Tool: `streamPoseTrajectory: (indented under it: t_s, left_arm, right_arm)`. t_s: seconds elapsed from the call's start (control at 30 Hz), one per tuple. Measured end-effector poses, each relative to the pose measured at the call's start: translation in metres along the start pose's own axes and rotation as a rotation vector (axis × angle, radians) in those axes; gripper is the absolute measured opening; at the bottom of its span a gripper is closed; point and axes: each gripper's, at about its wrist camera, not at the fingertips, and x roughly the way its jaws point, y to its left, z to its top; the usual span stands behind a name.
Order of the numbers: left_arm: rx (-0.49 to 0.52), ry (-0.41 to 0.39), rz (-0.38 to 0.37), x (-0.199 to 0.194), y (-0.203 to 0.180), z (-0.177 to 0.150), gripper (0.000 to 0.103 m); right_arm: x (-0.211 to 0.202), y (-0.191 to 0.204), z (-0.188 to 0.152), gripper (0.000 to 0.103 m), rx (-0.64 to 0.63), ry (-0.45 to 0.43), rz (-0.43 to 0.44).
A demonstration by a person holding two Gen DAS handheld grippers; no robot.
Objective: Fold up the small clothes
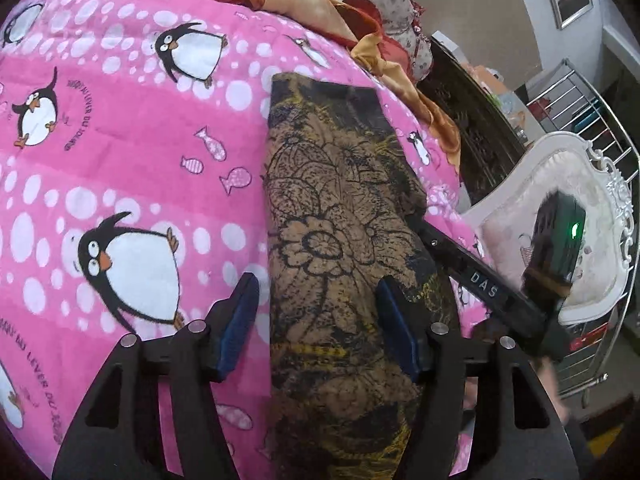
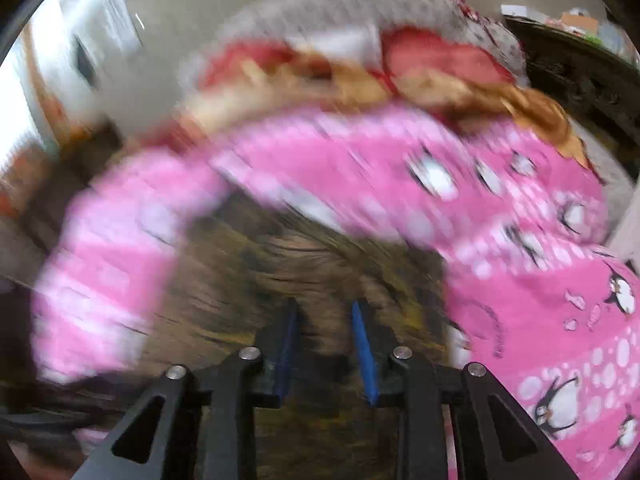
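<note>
A brown garment (image 1: 340,220) with a black and yellow flower print lies folded into a long strip on the pink penguin bedsheet (image 1: 120,160). My left gripper (image 1: 320,320) is open just above its near part, one finger on each side of the strip's left edge. The other gripper's black finger (image 1: 472,276) reaches in at the strip's right edge. The right wrist view is blurred by motion. There my right gripper (image 2: 326,336) stands partly open over the brown garment (image 2: 280,264), holding nothing that I can make out.
A heap of red, orange and floral bedding (image 1: 320,0) lies at the far end of the bed. A white ornate chair (image 1: 580,208) and a metal rack (image 1: 592,112) stand to the right, beside dark carved furniture (image 1: 480,132).
</note>
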Motion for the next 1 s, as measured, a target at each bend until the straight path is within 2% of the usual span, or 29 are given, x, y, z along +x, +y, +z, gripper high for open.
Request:
streamPoseTrajectory:
  t_s: [0.1,0.2,0.27,0.3,0.33,0.4,0.47,0.53,0.6,0.7,0.77,0.8,0.83,0.87,0.9,0.97,1.0]
  left_arm:
    - [0.030,0.018,-0.004,0.002,-0.006,0.001,0.073]
    - [0.084,0.038,0.017,0.004,-0.015,0.000,0.074]
    - [0.101,0.059,-0.016,0.005,-0.019,-0.001,0.074]
    - [0.108,0.058,-0.010,0.006,-0.020,-0.001,0.074]
    - [0.113,0.055,-0.006,0.007,-0.022,-0.002,0.074]
    - [0.112,0.043,-0.004,0.008,-0.021,-0.003,0.073]
    - [0.101,0.030,-0.005,0.008,-0.021,-0.005,0.073]
    - [0.096,0.026,-0.003,0.008,-0.020,-0.006,0.073]
    - [0.099,0.026,0.005,0.008,-0.020,-0.005,0.073]
    - [0.092,0.017,0.009,0.008,-0.017,-0.006,0.073]
    - [0.091,0.004,0.012,0.008,-0.016,-0.006,0.074]
    - [0.097,-0.001,0.016,0.008,-0.017,-0.007,0.074]
    - [0.101,-0.005,0.019,0.009,-0.017,-0.007,0.074]
    - [0.108,-0.011,0.021,0.009,-0.017,-0.008,0.074]
    - [0.111,-0.015,0.021,0.009,-0.017,-0.009,0.074]
    - [0.112,-0.020,0.013,0.009,-0.016,-0.008,0.074]
    - [0.107,-0.020,0.009,0.009,-0.015,-0.008,0.074]
  right_arm:
    - [-0.006,-0.002,0.003,0.027,0.008,0.001,0.035]
    - [-0.036,-0.011,0.011,0.029,-0.019,-0.019,0.027]
    - [-0.065,-0.032,0.006,0.049,0.001,-0.075,0.061]
    - [-0.078,-0.048,-0.002,0.084,0.044,-0.088,0.094]
    - [-0.084,-0.060,-0.009,0.103,0.083,-0.106,0.121]
    - [-0.089,-0.083,-0.028,0.103,0.172,-0.098,0.199]
    - [-0.079,-0.097,-0.044,0.103,0.258,-0.049,0.326]
    - [-0.070,-0.100,-0.056,0.103,0.299,-0.045,0.438]
    - [-0.060,-0.098,-0.062,0.103,0.318,-0.039,0.495]
    - [-0.031,-0.092,-0.069,0.103,0.309,0.041,0.575]
    - [-0.027,-0.085,-0.069,0.103,0.273,-0.002,0.589]
    - [-0.024,-0.081,-0.067,0.102,0.283,0.004,0.647]
    - [-0.021,-0.077,-0.067,0.095,0.301,0.009,0.740]
    - [-0.020,-0.072,-0.066,0.093,0.302,0.016,0.822]
    - [-0.021,-0.066,-0.065,0.093,0.270,0.010,0.847]
    - [-0.013,-0.062,-0.064,0.090,0.235,0.025,0.754]
    - [-0.004,-0.067,-0.064,0.077,0.281,0.044,0.711]
